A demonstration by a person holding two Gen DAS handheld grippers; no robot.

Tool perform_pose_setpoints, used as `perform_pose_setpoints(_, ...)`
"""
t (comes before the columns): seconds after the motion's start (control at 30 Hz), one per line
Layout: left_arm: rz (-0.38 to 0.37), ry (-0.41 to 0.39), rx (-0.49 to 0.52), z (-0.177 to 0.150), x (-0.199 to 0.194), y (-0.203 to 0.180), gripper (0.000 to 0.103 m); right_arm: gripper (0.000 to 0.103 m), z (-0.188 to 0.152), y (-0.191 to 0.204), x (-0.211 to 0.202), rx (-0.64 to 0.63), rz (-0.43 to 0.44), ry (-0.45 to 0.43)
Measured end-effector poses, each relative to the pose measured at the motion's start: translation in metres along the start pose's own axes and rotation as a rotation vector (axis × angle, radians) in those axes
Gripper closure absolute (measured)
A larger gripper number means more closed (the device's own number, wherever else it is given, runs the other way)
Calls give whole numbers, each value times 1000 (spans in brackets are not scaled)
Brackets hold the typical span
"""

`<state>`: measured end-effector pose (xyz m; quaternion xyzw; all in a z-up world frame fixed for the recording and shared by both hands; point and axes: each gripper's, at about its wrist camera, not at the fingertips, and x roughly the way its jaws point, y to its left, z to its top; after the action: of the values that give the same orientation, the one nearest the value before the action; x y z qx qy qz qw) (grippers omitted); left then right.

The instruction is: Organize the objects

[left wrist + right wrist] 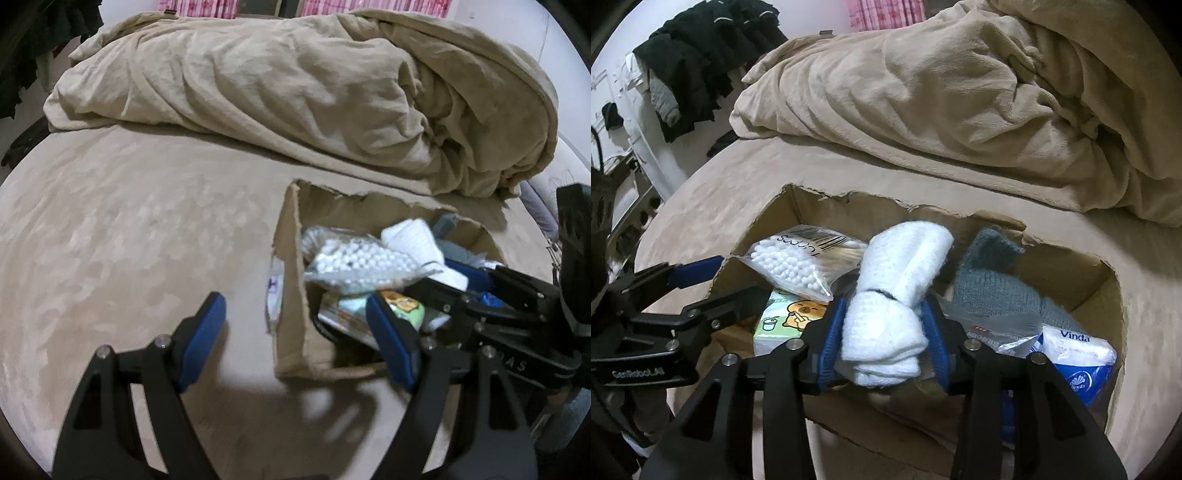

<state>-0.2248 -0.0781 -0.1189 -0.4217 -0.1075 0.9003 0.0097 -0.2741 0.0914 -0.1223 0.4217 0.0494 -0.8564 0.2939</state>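
A torn cardboard box [290,295] sits on the bed and also shows in the right wrist view [1115,317]. My right gripper [884,332] is shut on a rolled white sock [897,291] and holds it over the box. In the box lie a bag of cotton swabs [798,266], a green cartoon tissue pack [786,321], a grey knitted sock [990,288] and a blue Vinda tissue pack [1078,362]. My left gripper [295,332] is open and empty, straddling the box's left wall. The swab bag [354,262] is also in the left wrist view.
A rumpled beige duvet [295,92] is piled at the back of the bed. The beige sheet [129,240] stretches left of the box. Dark clothes [698,66] hang at the far left wall.
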Motion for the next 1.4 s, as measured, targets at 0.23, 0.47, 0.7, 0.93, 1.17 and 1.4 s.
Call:
perform_pose_setpoints(0.23, -4, -26, 20, 0, -24, -7, 23, 35, 0, 3, -22, 9, -38, -41)
perform_pose_setpoints(0.47, -15, -60, 41, -7, -60, -21, 23, 34, -7, 10, -58, 15, -51, -78)
perform_pose_setpoints(0.7, -36, -87, 56, -27, -101, -38, 23, 34, -23, 19, -103, 24, -74, -111)
perform_pose_setpoints(0.93, -57, -122, 64, -47, -135, -50, 23, 34, -45, 26, -141, 46, -91, -132)
perform_pose_setpoints(1.17, -68, -113, 85, -72, -156, -64, 23, 34, -72, 39, -171, 56, -101, -147)
perform_pose_setpoints(1.4, -47, -111, 100, -93, -174, -67, 23, 34, -97, 46, -193, 74, -115, -165)
